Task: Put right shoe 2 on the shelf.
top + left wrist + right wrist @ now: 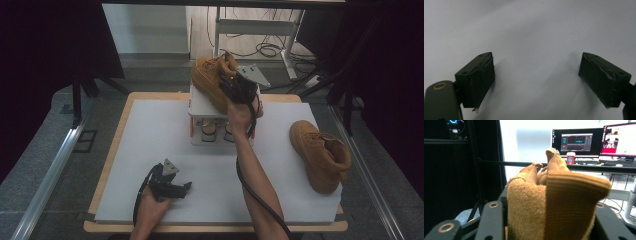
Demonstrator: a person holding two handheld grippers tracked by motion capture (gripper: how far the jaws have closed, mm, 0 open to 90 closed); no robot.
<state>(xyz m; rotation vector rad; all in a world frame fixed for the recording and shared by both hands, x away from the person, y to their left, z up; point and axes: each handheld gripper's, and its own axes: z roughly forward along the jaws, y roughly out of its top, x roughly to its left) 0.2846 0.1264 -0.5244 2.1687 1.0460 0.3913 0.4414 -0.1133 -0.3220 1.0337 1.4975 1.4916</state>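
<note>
R gripper (235, 86) on boot (210, 75), toe prob. far-left, over rack (210, 112)

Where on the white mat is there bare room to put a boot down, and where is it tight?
Widest free patch: the white mat left of the white rack, behind the left hand-held gripper. A smaller strip lies between the right forearm and the boot on the mat. The rack top is crowded: the right hand-held gripper holds the other boot there.
</note>
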